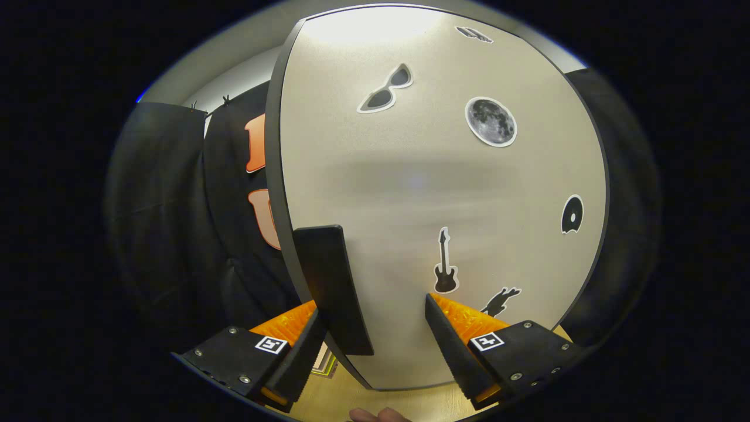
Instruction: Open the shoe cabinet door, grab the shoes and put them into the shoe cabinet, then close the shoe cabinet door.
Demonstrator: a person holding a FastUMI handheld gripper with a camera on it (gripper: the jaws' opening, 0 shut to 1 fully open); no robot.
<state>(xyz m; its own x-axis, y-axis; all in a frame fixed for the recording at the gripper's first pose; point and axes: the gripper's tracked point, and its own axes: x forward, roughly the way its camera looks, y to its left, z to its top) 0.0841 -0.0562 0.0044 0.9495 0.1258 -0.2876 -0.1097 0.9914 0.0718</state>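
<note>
The shoe cabinet door stands right in front of me, a pale beige panel with a dark rim and several stickers: sunglasses, a moon, a guitar, a disc. A black flat handle sticks out at the door's left edge. My gripper is open, its fingers close up against the lower part of the door. The handle lies between the fingers, close beside the left finger and well apart from the right finger. The door hides the inside of the cabinet.
Black booth cloth hangs left of the door and also to its right. A light wooden floor lies under the fingers, with a person's fingertip at its near edge. A small framed edge peeks out by the left finger.
</note>
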